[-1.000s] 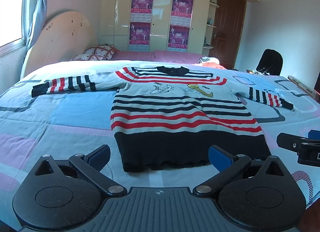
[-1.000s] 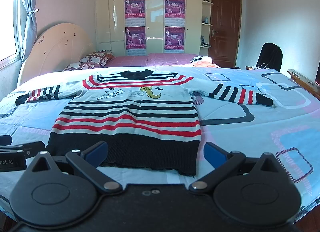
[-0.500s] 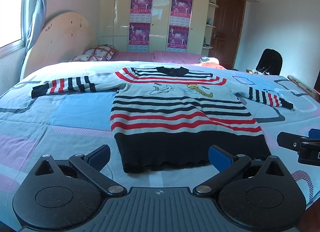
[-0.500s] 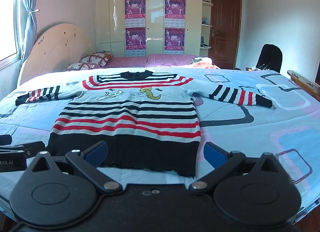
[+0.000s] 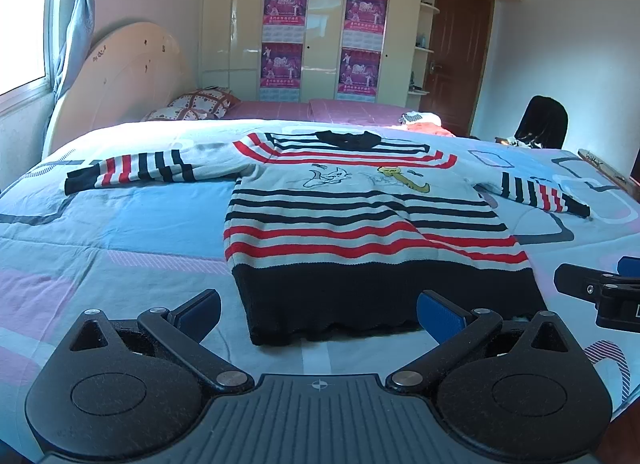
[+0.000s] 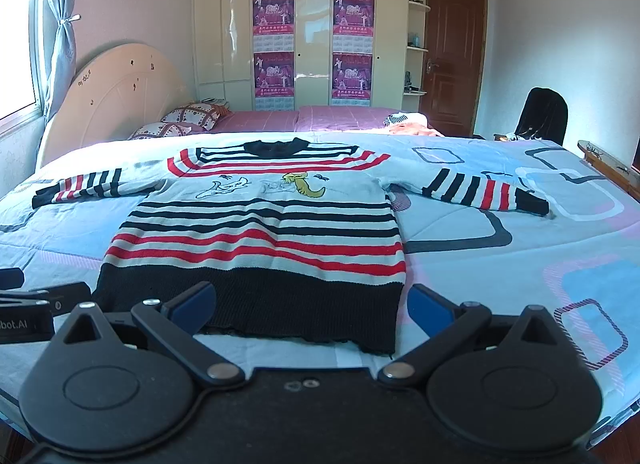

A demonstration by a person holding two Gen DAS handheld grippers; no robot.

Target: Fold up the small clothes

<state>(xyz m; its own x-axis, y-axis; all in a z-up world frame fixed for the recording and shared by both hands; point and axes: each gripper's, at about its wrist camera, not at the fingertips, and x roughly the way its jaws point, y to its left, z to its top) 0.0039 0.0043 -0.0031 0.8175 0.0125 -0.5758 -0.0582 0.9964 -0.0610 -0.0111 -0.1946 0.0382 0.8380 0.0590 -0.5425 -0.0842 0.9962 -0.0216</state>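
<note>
A small striped sweater [image 5: 352, 219] [image 6: 260, 232] lies flat on the bed, front up, with red, black and white stripes, a black hem and both sleeves spread out. My left gripper [image 5: 318, 314] hovers open just before the hem's left part. Nothing sits between its blue pads. My right gripper [image 6: 312, 308] is open too, just short of the hem's right corner. Each gripper shows at the edge of the other's view: the right gripper [image 5: 600, 292] and the left gripper [image 6: 36, 304].
The bed [image 5: 120, 232] has a light blue patterned sheet. A curved headboard [image 5: 128, 75] and pillows [image 5: 200, 103] stand at the left. Behind are a pink bed cover [image 6: 320, 117], wardrobe doors with posters [image 6: 312, 43], a brown door [image 6: 452, 55] and a black chair [image 6: 544, 111].
Both grippers have held almost still; the views shift only slightly. The sweater has not moved.
</note>
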